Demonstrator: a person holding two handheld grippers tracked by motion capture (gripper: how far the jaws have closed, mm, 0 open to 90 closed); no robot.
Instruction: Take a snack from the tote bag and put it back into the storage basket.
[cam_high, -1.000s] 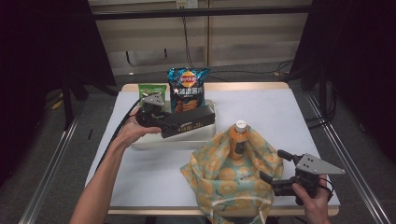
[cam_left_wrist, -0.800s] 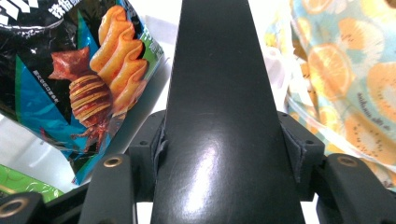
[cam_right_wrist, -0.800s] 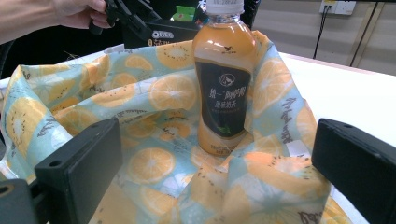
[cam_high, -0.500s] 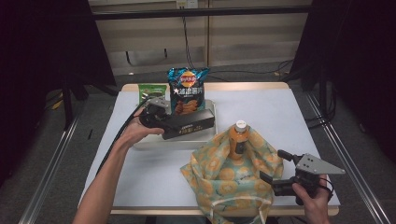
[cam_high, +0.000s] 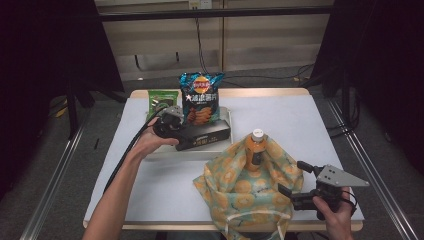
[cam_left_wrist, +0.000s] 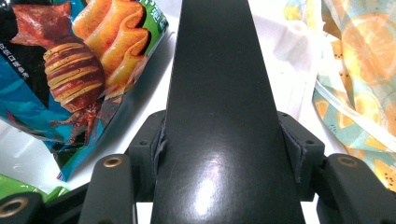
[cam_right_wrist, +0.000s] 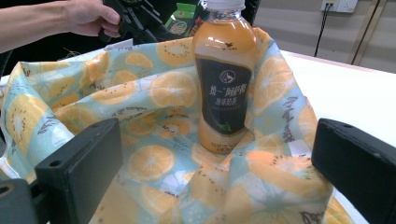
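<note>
While the left gripper (cam_high: 187, 135) clamps one end of a long black box (cam_high: 202, 136) lying in the white tray (cam_high: 220, 150), a chip bag (cam_high: 201, 97) stands in that tray just behind it. An orange drink bottle (cam_high: 255, 150) stands upright inside the open orange-print cloth bag (cam_high: 245, 192). Just beside the bag, the right gripper (cam_high: 295, 182) has its jaws apart and empty.

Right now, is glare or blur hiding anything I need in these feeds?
Left gripper view: a bright sheen on the black box between the jaws, the table behind blown out white. Right gripper view: the bottle is sharp, the near jaws soft. High view: the table evenly lit, the surroundings dark.
</note>
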